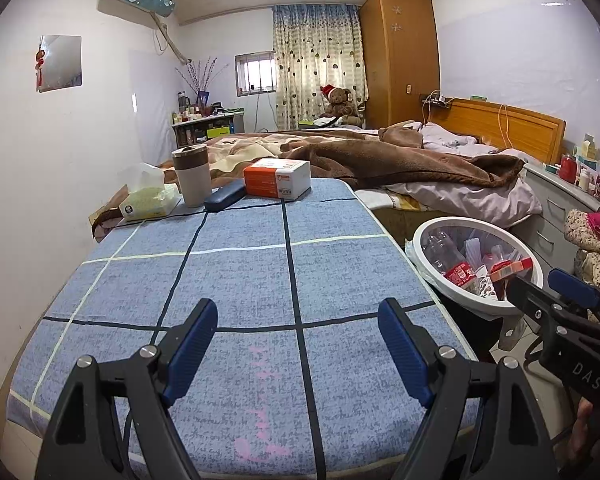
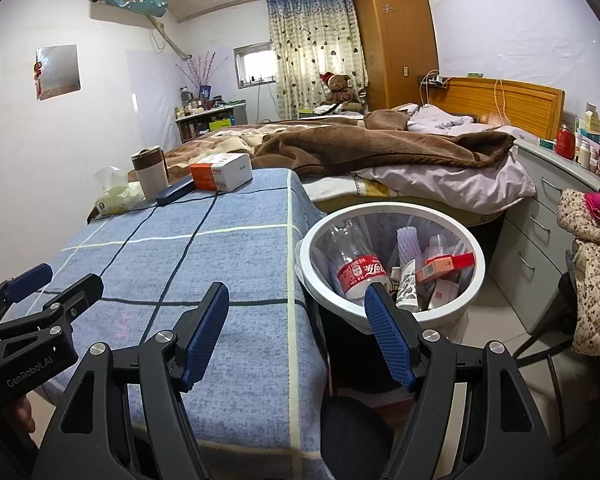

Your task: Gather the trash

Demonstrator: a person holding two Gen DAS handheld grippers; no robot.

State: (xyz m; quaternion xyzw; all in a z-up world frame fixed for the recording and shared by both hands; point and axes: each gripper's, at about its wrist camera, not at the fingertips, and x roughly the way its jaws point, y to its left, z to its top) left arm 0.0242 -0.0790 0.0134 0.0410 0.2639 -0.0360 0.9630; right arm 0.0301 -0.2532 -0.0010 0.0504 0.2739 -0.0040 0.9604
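A white trash bin (image 2: 312, 276) stands on the floor right of the table; it also shows in the left wrist view (image 1: 424, 248). It holds a clear cola bottle (image 2: 354, 264) with a red label, a red carton (image 2: 446, 263), a white foam sleeve (image 2: 408, 242) and other wrappers. My left gripper (image 1: 300, 322) is open and empty above the near part of the blue checked tablecloth (image 1: 240, 280). My right gripper (image 2: 298, 306) is open and empty, over the table's right edge beside the bin's near rim.
At the table's far end stand a tissue pack (image 1: 150, 200), a beige cup (image 1: 192, 176), a dark blue case (image 1: 225, 197) and an orange and white box (image 1: 278, 179). A bed with a brown blanket (image 1: 400, 156) lies behind. Grey drawers (image 2: 540, 216) and a clothes-draped chair (image 2: 592, 272) are at the right.
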